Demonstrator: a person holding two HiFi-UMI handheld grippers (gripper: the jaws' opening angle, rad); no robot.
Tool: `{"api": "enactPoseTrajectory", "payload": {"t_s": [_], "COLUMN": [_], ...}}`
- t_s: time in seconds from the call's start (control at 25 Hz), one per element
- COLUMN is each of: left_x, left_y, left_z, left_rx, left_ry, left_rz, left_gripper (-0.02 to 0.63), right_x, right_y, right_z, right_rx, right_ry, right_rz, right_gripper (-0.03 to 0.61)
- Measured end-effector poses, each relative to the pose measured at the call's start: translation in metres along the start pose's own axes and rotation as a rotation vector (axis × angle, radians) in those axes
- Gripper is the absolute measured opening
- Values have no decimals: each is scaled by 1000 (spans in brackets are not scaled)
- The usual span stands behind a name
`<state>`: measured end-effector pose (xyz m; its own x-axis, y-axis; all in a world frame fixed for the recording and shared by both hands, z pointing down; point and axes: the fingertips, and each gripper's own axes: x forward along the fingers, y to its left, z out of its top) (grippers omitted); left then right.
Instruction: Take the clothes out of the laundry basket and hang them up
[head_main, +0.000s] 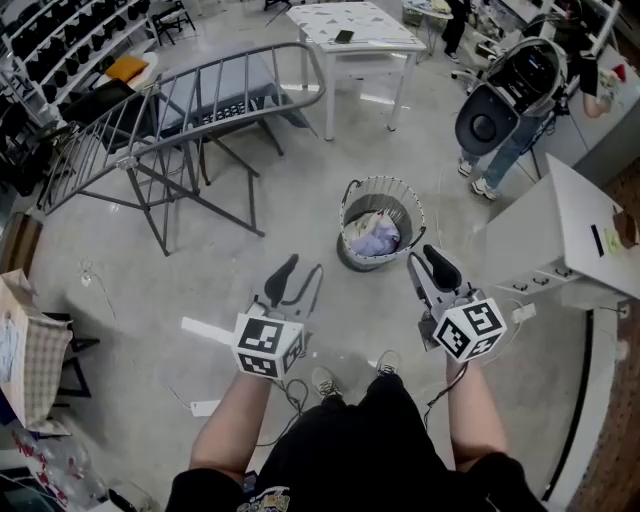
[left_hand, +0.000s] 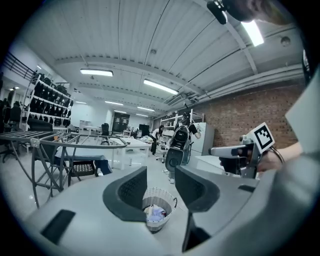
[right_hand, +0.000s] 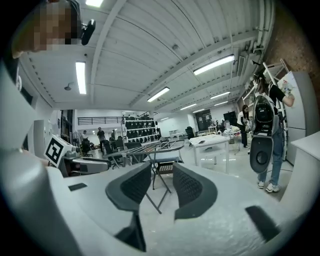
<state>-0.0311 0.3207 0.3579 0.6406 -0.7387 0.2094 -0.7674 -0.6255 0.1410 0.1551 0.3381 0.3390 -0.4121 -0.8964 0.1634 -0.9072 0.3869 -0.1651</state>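
A round wire laundry basket (head_main: 412, 214) stands on the concrete floor just ahead of me, with pale and lilac clothes (head_main: 376, 238) bunched inside. My left gripper (head_main: 300, 272) hovers to the basket's lower left, open and empty. Through its jaws, the left gripper view shows the basket (left_hand: 160, 224) with the clothes (left_hand: 155, 214) in it. My right gripper (head_main: 422, 258) sits close beside the basket's right rim, also open with nothing between its fingers. A grey folding drying rack (head_main: 200, 100) stands at the upper left, and the right gripper view shows this rack (right_hand: 155, 149) beyond the right gripper (right_hand: 161, 187).
A white table (head_main: 355, 30) stands beyond the rack. A person with a large black round device (head_main: 510, 90) stands at upper right. A white counter (head_main: 570, 225) flanks my right side. Shelving lines the far left wall, and a checked bag (head_main: 25, 350) sits at the left.
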Motion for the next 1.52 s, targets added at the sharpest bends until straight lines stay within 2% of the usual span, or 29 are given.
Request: {"api": "enactPoseTrajectory", "payload": {"t_s": [0.32,0.88,1.08,1.28,1.52], "left_x": [39,179,220,251,281], "left_y": [1,-1,-10,-18,4], "left_z": [-4,20,41,43,49], "left_rx": [-13,25,52,65,74], "left_ry": [22,91,81,91,74], "left_rz": [-12,43,46,18,-43], "left_gripper": [156,164,164,164,167], "right_x": [19,100,117,121,144], "right_y": [-40,-163,-197,-225,-233], "right_z": [-1,14,23,19,16], "right_rx": [0,54,69,90,73], "right_ry": [19,12,-4,-4,9], "right_rz": [-30,60,77,48,-7], "right_gripper": [147,175,179,179,183]}}
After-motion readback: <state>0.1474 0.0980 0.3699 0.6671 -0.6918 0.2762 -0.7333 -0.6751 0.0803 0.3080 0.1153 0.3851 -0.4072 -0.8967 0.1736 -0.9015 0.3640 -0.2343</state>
